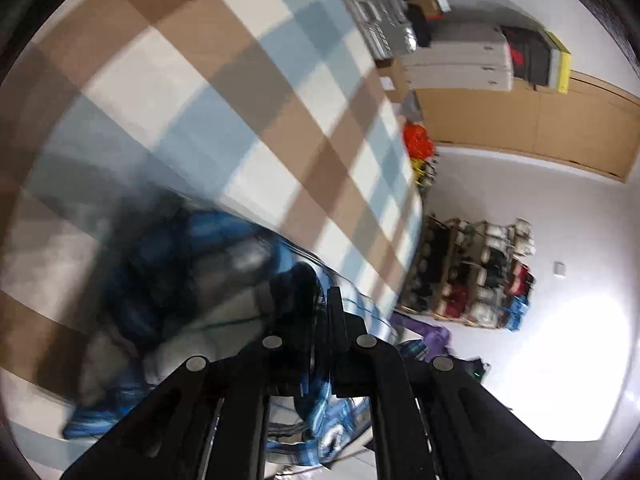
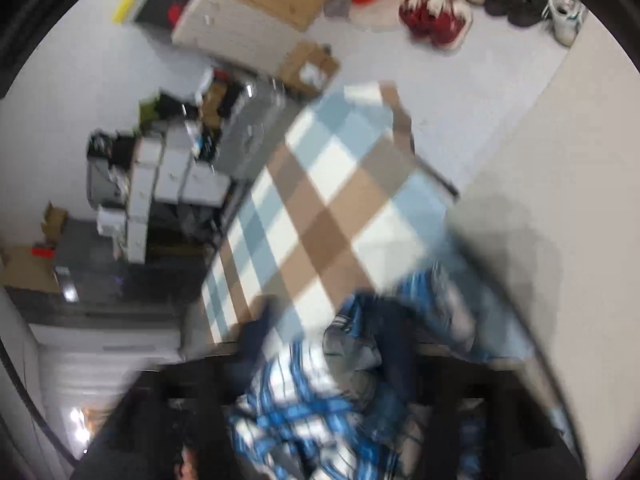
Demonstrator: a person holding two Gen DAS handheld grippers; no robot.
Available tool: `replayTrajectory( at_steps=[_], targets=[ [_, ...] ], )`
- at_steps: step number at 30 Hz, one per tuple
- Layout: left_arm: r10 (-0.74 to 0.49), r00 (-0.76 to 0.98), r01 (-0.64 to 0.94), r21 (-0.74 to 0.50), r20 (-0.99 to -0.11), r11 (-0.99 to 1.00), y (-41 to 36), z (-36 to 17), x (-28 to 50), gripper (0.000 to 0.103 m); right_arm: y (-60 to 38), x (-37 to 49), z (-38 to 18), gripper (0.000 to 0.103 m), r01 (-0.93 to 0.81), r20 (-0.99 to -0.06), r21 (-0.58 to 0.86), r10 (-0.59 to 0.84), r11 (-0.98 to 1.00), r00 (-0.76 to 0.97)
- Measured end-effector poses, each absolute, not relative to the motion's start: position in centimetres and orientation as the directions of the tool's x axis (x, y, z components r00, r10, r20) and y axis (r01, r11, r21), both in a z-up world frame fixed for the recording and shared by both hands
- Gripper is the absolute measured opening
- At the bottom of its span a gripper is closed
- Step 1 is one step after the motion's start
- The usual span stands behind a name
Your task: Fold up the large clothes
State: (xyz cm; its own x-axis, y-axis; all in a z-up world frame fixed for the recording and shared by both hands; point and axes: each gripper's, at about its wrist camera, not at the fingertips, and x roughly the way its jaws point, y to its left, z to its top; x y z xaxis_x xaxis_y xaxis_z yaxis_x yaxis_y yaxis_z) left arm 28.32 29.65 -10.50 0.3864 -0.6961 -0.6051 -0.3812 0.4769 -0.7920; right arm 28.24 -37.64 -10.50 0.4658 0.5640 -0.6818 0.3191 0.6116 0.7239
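Two grippers: left gripper [image 1: 320,312] clamps the blue plaid garment [image 1: 208,248], right gripper [image 2: 320,420] jaws gape (fabric between, grip unclear), so cloth may slide off the checked surface [image 1: 200,80].

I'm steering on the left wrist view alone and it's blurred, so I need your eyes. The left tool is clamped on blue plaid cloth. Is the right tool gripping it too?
Observer: No, the right tool stands wide open.
Operator: Any cloth near it?
Observer: Yes, the plaid garment lies bunched between its fingers; blur hides any contact.
Operator: Where does that bunch sit?
Observer: At the near edge of the checked table cover.
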Motion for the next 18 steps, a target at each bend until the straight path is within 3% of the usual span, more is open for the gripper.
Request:
replayTrajectory(
  at_steps=[1, 2, 3, 5, 9, 12, 18],
  targets=[
    [-0.683, 0.389, -0.368, -0.784, -0.618, 0.500, 29.9, -10.3, 28.1, 0.003, -38.1, 28.3, -10.2, 0.097, 0.297, -0.669, 0.731, 0.560, 0.614, 0.489],
    [-0.674, 0.386, -0.358, -0.776, -0.629, 0.519, 30.1, -9.8, 27.8, 0.013, -38.7, 28.0, -9.5, 0.098, 0.256, -0.654, 0.734, 0.551, 0.629, 0.519],
    [-0.665, 0.379, -0.353, -0.765, -0.643, 0.538, 30.2, -9.5, 27.1, 0.032, -39.0, 27.5, -8.7, 0.098, 0.226, -0.658, 0.719, 0.537, 0.657, 0.528],
    [-0.641, 0.411, -0.341, -0.761, -0.649, 0.552, 30.5, -8.3, 25.7, 0.056, -38.8, 26.2, -7.3, 0.098, 0.134, -0.668, 0.682, 0.536, 0.719, 0.516],
    [-0.534, 0.465, -0.257, -0.685, -0.706, 0.682, 29.3, -5.1, 24.1, 0.067, -37.2, 20.5, -4.8, 0.098, -0.082, -0.683, 0.580, 0.539, 0.811, 0.492],
    [-0.531, 0.429, -0.159, -0.640, -0.731, 0.752, 26.4, -4.2, 22.4, 0.070, -35.6, 14.7, -5.1, 0.099, -0.216, -0.691, 0.542, 0.576, 0.812, 0.436],
    [-0.483, 0.246, 0.164, -0.455, -0.840, 0.875, 14.4, -4.7, 17.4, 0.070, -32.9, 7.3, -9.7, 0.099, -0.286, -0.703, 0.561, 0.630, 0.777, 0.330]
  ],
)
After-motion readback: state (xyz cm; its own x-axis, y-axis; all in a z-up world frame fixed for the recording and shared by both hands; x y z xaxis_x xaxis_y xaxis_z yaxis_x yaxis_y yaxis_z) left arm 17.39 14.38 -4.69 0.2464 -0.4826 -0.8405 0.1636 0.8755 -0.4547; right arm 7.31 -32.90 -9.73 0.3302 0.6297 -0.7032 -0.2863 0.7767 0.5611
